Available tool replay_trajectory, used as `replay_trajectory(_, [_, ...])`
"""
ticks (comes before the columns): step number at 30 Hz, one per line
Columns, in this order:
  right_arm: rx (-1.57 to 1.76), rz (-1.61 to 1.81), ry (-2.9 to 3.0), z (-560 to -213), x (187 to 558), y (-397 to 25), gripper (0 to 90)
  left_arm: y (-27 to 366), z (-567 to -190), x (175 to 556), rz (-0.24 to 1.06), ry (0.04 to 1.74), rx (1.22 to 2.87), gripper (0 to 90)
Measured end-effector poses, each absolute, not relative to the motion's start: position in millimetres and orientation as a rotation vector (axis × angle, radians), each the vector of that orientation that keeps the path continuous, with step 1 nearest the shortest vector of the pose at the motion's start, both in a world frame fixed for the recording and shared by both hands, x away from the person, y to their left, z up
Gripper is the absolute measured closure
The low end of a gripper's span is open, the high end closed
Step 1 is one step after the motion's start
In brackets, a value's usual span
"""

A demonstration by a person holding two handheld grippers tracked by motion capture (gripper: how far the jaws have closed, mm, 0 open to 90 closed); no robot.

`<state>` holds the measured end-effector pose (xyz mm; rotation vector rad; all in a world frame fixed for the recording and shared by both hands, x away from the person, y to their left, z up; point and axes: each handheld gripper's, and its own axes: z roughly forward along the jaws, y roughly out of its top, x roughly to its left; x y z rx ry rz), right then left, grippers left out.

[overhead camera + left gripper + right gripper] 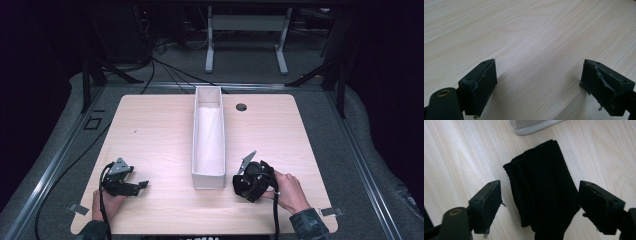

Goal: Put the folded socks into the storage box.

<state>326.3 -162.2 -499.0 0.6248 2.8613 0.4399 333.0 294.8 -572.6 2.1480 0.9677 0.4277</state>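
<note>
Right gripper (540,203) sits low over a folded black cloth (541,187), its 2 jaws spread wide, 1 on each side of the fabric with pale wood showing between each jaw and the cloth — nothing clamped. The cloth is ribbed, folded into a long dark strip, and it lies flat on the wooden table (150,135). Its far end stops just short of the rounded corner of the white bin (531,126), near but apart from it.

From the high view, the right gripper (245,181) is down at the near right part of the table, just beside the near end of the long, narrow white bin (208,132), which runs away from the person along the middle of the tabletop. A hand (289,190) grips it from the right.

Over on the other side, the left gripper (140,185) rests near the near left edge, well apart from the bin. In its own view the left gripper (539,82) has both jaws wide apart too — bare wood grain between them.
</note>
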Motion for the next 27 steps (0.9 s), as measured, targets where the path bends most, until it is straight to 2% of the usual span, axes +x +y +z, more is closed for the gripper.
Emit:
replay_trajectory(3, [0.621,0.420,2.864,-503.1,325.7,-160.2,23.7,294.8,-572.6,333.0,0.427,0.968,2.148,13.2])
replay_trajectory(4, [0.590,0.401,2.847,-506.0,325.0,-159.0,29.0,294.8,-572.6,333.0,0.427,0.968,2.148,13.2])
replay_trajectory(7, [0.570,0.399,2.851,-509.0,325.5,-158.2,30.0,294.8,-572.6,333.0,0.428,0.967,2.148,13.3])
replay_trajectory(27, [0.534,0.366,2.854,-513.2,327.9,-154.1,56.7,294.8,-572.7,333.3,0.424,0.966,2.148,13.3])
